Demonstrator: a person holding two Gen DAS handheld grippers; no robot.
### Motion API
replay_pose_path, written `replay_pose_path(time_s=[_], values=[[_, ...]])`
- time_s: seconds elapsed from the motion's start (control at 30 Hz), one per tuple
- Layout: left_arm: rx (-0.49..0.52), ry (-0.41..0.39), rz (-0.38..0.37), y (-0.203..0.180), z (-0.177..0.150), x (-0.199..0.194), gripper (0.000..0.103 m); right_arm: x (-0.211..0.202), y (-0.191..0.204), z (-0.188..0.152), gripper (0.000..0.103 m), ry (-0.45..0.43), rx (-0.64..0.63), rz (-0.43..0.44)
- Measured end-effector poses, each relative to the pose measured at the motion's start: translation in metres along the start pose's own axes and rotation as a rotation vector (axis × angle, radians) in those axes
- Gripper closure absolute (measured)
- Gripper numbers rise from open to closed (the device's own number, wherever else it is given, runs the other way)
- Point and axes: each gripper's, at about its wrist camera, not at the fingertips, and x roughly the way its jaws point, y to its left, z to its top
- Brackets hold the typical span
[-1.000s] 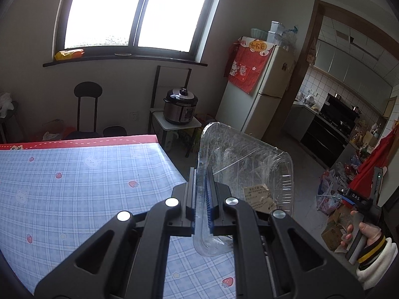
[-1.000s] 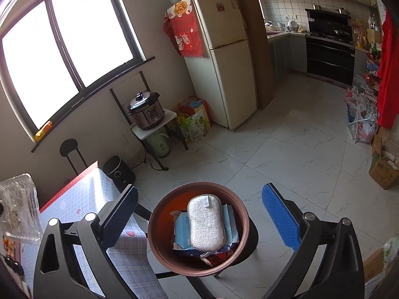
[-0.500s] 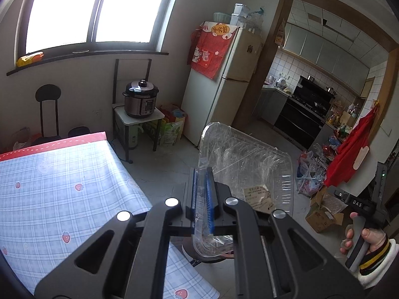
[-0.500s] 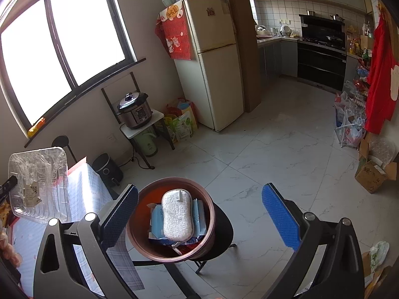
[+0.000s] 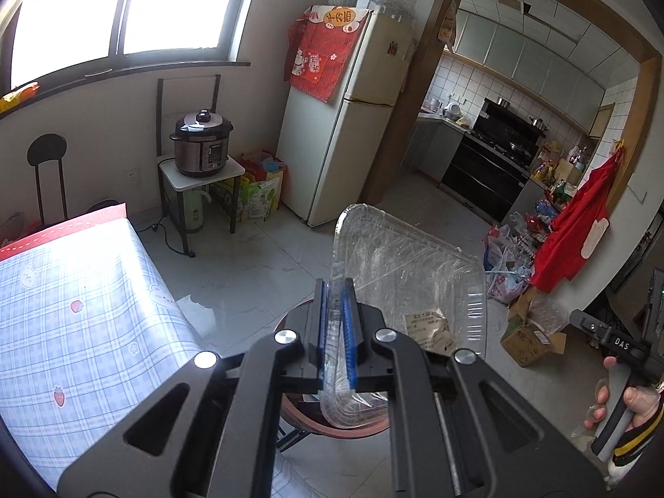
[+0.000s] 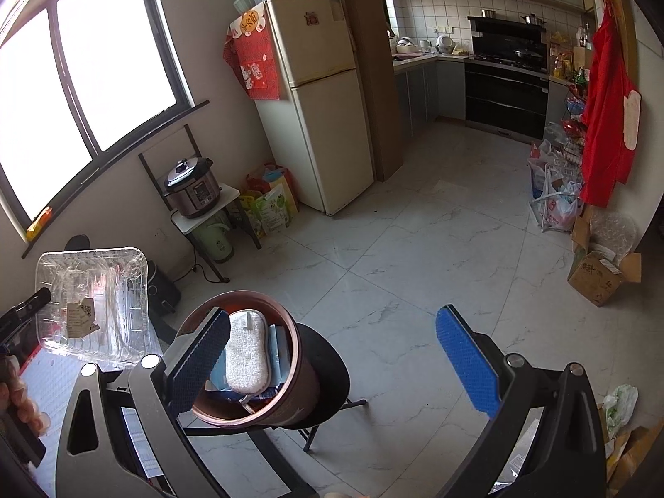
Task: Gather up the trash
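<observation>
**Left wrist view: tray held at the bin's near-left side**

Left wrist view shows the left gripper (image 5: 336, 328) clamped narrow on the edge of a clear plastic tray (image 5: 415, 290). The blue pads (image 5: 347, 332) pinch one rim; the rest of the tray extends forward and to the right of the jaws. A paper label (image 5: 427, 325) sits inside the tray.

Right wrist view shows the right gripper (image 6: 332, 365) standing wide with nothing between its fingers. The brown bin (image 6: 257, 357) rests on a small black stool (image 6: 332, 377), and its near rim lies behind the gripper's left finger. A grey sponge (image 6: 247, 350) and blue packaging already lie in the bin.

Key relation:
- In the right wrist view the tray (image 6: 93, 303) appears left of the bin, beside the checked tablecloth (image 6: 54, 373), and not yet over the opening.
- In the left wrist view the bin rim (image 5: 290, 408) shows just below the held tray.
- The left hand is judged the working hand; the release likely requires the tray to be carried further over the bin mouth.
- The tray looks nearly as wide as the opening, so it may lodge across the rim.
</observation>
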Motion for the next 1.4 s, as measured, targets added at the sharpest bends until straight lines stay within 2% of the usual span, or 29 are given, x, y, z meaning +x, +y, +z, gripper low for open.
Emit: replay_pose_path(time_s=[0.33,0.37,0.4,0.47,0.53,0.6,0.7,0.77,0.93,1.07,1.4], values=[[0.057,0.085,-0.022,-0.022,0.008,0.059,0.089,0.005,-0.026,-0.004,0.005,0.009,0.038,-0.035],[0.062,0.097,-0.033,-0.024,0.009,0.065,0.077,0.006,-0.027,-0.004,0.005,0.013,0.040,-0.036],[0.065,0.100,-0.040,-0.026,0.010,0.070,0.051,0.007,-0.027,-0.005,0.005,0.017,0.041,-0.037],[0.068,0.089,-0.077,-0.029,0.013,0.075,0.032,0.009,-0.028,-0.004,0.005,0.020,0.044,-0.038],[0.081,0.095,-0.096,-0.033,0.015,0.078,0.028,0.010,-0.027,-0.004,0.005,0.021,0.047,-0.035],[0.092,0.077,-0.083,-0.035,0.016,0.073,0.020,0.010,-0.023,-0.004,0.005,0.020,0.047,-0.032],[0.097,0.061,-0.075,-0.033,0.018,0.061,0.016,0.009,-0.019,-0.004,0.005,0.015,0.046,-0.015],[0.099,0.052,-0.047,-0.030,0.018,0.051,0.006,0.011,-0.015,-0.003,0.005,0.017,0.041,0.000],[0.094,0.038,0.001,-0.013,0.012,0.012,0.006,0.011,0.010,-0.001,0.005,0.030,-0.001,0.033],[0.096,0.016,0.025,-0.002,0.008,-0.023,0.006,-0.004,0.035,-0.003,0.005,0.015,-0.035,0.054],[0.093,-0.053,0.136,0.049,-0.010,-0.135,0.006,-0.073,0.120,-0.027,0.005,-0.054,-0.112,0.106]])
